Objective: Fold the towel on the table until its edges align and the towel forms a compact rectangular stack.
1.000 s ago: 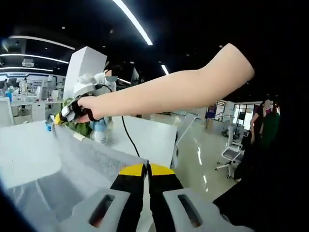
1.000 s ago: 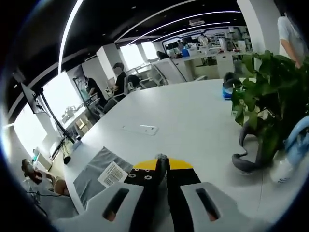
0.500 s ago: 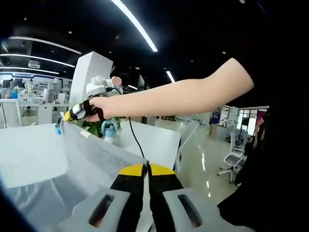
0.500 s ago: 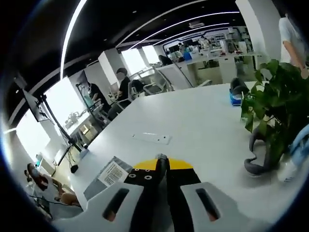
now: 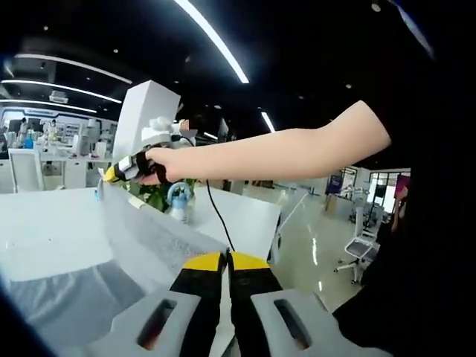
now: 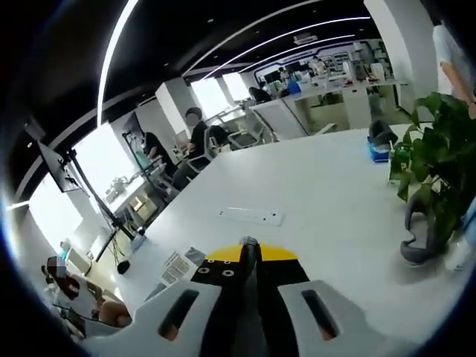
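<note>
Grey towel [image 5: 141, 245] hung stretched over the white table [image 5: 44, 230], lifted clear of it along its upper edge, in the left gripper view. That edge ran from your right gripper [image 5: 117, 172], high at the left, down to your left gripper [image 5: 226, 259] at the bottom centre. Your hand [image 5: 160, 165] held the right gripper, the bare forearm reaching in from the right. Its yellow tips sat at the towel's far corner; grip there too small to confirm from this view. A plant [image 5: 160, 195] and a spray bottle [image 5: 181, 202] stood on the table just behind the hand. Left jaws were pressed together with the towel edge pinched between them.

In the right gripper view, people sat at desks far left. A white tag [image 6: 177, 268] on the towel [image 6: 167, 286] lay just left of the right gripper [image 6: 250, 254], whose jaws were closed on cloth. A power strip [image 6: 251, 216] lay mid-table. A second plant [image 6: 439, 171] stood at the right.
</note>
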{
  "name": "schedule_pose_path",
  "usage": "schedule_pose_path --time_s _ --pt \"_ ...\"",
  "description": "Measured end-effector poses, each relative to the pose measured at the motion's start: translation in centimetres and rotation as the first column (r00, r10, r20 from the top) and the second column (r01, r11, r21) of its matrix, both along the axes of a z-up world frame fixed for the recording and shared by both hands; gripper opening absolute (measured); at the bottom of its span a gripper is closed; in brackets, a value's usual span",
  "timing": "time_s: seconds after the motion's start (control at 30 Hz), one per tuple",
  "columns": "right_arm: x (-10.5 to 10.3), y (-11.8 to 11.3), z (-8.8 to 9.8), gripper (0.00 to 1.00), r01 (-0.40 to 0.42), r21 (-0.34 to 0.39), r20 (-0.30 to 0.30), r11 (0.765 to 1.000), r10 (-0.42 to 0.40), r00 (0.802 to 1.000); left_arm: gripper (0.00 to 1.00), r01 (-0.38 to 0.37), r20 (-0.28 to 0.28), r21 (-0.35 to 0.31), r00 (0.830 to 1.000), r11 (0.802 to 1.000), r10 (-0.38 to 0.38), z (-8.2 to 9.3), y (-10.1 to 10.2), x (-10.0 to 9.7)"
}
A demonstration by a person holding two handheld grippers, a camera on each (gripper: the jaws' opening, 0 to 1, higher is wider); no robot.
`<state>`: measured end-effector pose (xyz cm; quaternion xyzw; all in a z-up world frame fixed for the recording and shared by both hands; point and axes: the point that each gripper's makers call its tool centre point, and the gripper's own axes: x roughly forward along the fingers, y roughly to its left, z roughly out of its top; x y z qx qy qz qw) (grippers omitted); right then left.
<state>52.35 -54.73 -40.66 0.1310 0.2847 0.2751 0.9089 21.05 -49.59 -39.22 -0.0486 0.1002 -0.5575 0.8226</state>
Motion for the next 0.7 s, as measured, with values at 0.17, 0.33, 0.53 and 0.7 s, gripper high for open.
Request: schedule_pose_path --time_s 0.17,0.33,0.53,0.7 --pt "0.5 0.5 0.2 0.02 0.001 0.003 -0.001 1.000 -0.001 1.000 0.02 -0.016 -0.006 -0.016 1.000 1.000 0.015 0.3 1.2 0.2" --pt "0.9 1.4 0.2 0.02 -0.004 0.006 -0.005 1.000 0.004 1.000 0.02 -0.015 -0.004 -0.019 1.000 1.000 0.015 0.6 2.0 0.1" --pt "1.2 2.0 0.2 0.02 -0.011 -0.007 -0.015 1.000 0.011 1.000 0.02 -0.020 -0.003 -0.030 1.000 0.999 0.020 1.0 2.9 0.4" --pt "2.1 2.2 0.1 0.02 -0.003 -0.006 -0.025 1.000 0.002 1.000 0.02 -0.036 -0.003 -0.037 0.999 0.999 0.036 1.2 4.0 0.8"
